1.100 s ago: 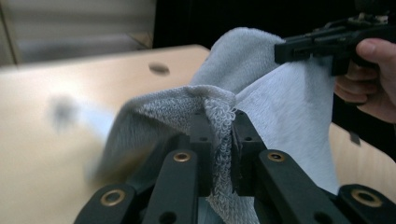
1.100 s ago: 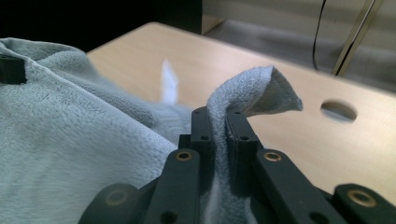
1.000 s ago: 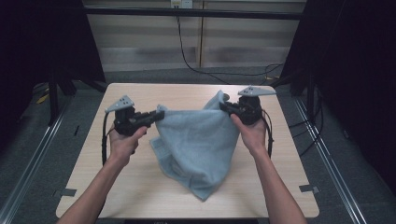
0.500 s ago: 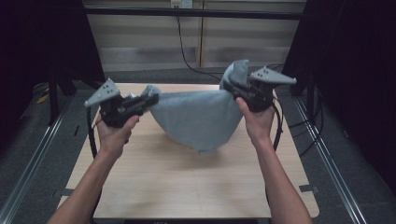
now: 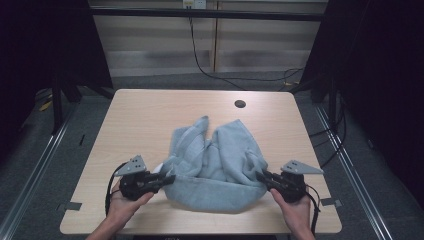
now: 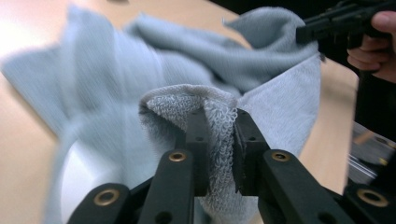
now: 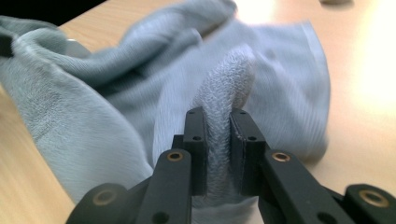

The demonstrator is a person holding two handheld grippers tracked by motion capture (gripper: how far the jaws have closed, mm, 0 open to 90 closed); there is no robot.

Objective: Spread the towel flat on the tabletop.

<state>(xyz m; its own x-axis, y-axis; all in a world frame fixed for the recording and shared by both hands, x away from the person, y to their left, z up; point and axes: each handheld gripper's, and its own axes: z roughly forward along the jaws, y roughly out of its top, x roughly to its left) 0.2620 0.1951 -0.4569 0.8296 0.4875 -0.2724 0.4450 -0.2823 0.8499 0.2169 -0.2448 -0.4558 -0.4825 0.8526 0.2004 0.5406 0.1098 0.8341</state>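
You've got the grey towel pinned at two corners, and it lies in the near half of the table, bunched toward six o'clock with loose folds piled up toward twelve. Your left gripper sits at about eight o'clock on the tabletop, jaws clamped narrow on a thick fold of terry; the left gripper view shows the loops of cloth squeezed between them. Your right gripper is across at about four o'clock, jaws likewise pinched close on the opposite corner, a ridge of towel rising up out of them. Both hands are low, close to the near edge, and set well apart, so the near hem runs between them in a shallow curve along the wood. That spacing looks deliberate: holding both ends of one edge gives you control of the whole sheet, I'd judge for spreading or folding it. The middle is rumpled, so the far part isn't flat yet.
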